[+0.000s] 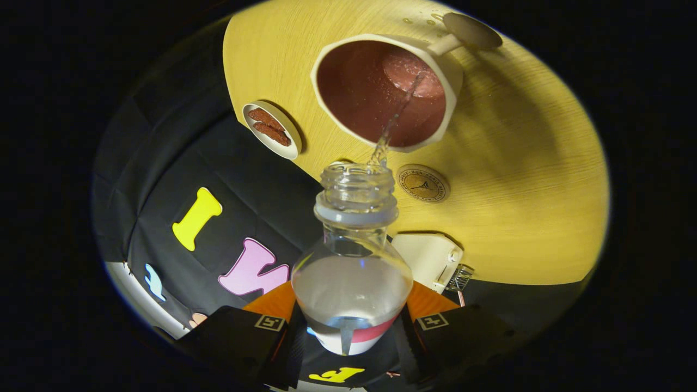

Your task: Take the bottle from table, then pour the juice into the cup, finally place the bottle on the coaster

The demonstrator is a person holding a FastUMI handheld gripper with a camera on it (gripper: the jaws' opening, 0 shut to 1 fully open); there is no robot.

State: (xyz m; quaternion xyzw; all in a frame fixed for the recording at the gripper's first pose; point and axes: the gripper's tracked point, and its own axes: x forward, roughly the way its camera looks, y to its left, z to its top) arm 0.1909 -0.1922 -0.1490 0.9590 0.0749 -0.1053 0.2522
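Observation:
My gripper (351, 326) is shut on a clear plastic bottle (353, 261), both fingers pressing on its body. The bottle is tilted forward, uncapped, its neck pointing at a cream cup (386, 90) with a dark red-brown inside. A thin stream of clear liquid (392, 128) runs from the bottle's mouth into the cup, where liquid pools at the bottom. The cup stands on the yellow wooden table (517, 190), its handle on the far side. A round coaster (423, 183) with a printed emblem lies on the table just beside the bottle's neck, nearer to me than the cup.
A small white dish (271, 129) with brown pieces sits near the table's edge, left of the cup. A flat round lid-like disc (471, 30) lies beyond the cup's handle, with droplets near it. A cream boxy object (430, 258) with a small metal part lies by the table's edge behind the bottle.

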